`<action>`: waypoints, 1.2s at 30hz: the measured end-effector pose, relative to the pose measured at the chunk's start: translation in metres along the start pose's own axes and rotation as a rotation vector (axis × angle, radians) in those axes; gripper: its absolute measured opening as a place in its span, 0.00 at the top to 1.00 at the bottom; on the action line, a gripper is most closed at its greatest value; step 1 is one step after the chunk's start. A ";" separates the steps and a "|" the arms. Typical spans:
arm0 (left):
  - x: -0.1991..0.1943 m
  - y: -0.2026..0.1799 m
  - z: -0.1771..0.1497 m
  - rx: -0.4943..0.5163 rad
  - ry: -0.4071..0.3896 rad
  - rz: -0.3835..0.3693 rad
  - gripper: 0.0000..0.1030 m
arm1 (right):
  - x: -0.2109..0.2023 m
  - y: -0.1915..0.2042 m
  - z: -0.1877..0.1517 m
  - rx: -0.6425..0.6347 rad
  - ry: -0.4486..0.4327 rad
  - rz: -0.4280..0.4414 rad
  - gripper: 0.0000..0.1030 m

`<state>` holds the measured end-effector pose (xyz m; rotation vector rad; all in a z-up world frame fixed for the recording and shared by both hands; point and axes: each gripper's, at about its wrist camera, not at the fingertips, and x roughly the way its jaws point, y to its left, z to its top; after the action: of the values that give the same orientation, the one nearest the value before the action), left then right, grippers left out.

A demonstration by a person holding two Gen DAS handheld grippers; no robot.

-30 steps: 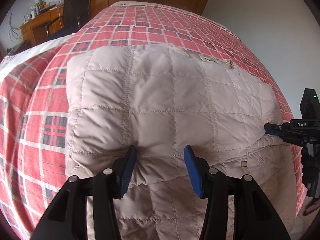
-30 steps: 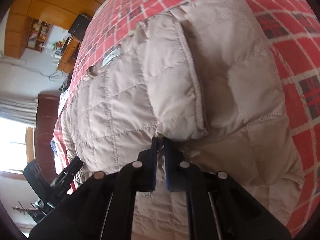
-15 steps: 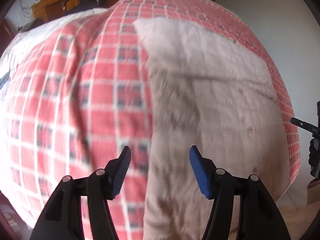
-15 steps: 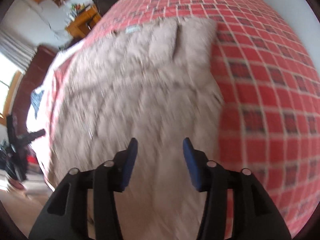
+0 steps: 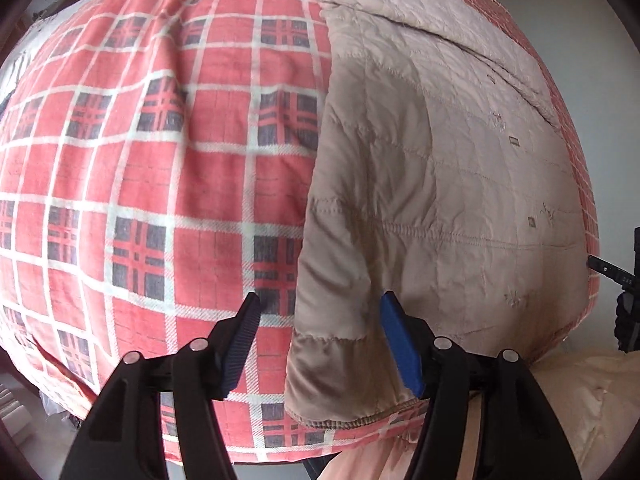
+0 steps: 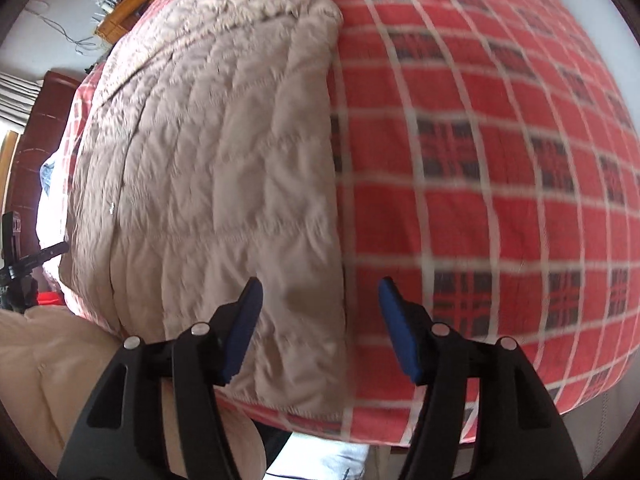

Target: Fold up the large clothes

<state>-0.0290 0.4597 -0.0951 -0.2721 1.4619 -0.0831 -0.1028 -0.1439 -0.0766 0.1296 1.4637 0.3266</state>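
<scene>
The left tool (image 5: 320, 340) stood wide open and held nothing, its ribbed blue pads astride the near left edge of the jacket (image 5: 440, 184), one pad over the jacket and the other over the blanket (image 5: 160, 168). The right tool (image 6: 320, 328) was likewise spread wide and empty, straddling the jacket's (image 6: 224, 168) near right edge in the same way. The jacket was a pale beige, quilted in large padded squares with stitched seams, a gathered band across its lower part and a ribbed hem at the near corner; it lay flat along the bed, its foot at the near edge. Small embroidered marks and tiny dark tabs showed on its fabric in the left view, too small to read. Under it the blanket (image 6: 500, 160) was a soft woven red plaid with white lines and dark grey crossings, draped over the bed's rounded edge. In the left view the other tool's black tip (image 5: 610, 270) showed at the far right, bearing white letters too small to make out for certain. The right view was blurred.
</scene>
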 end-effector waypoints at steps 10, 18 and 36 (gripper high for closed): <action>0.006 -0.006 -0.013 0.027 0.050 -0.037 0.49 | 0.015 -0.007 -0.028 0.014 0.068 0.074 0.50; 0.001 -0.019 -0.014 0.043 0.063 -0.096 0.90 | 0.017 0.008 -0.026 -0.013 0.098 0.151 0.91; -0.095 -0.025 0.099 0.050 -0.288 -0.333 0.93 | -0.074 0.014 0.077 -0.029 -0.221 0.392 0.93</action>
<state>0.0610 0.4691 0.0115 -0.4657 1.1171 -0.3351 -0.0337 -0.1440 0.0062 0.4192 1.2082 0.6313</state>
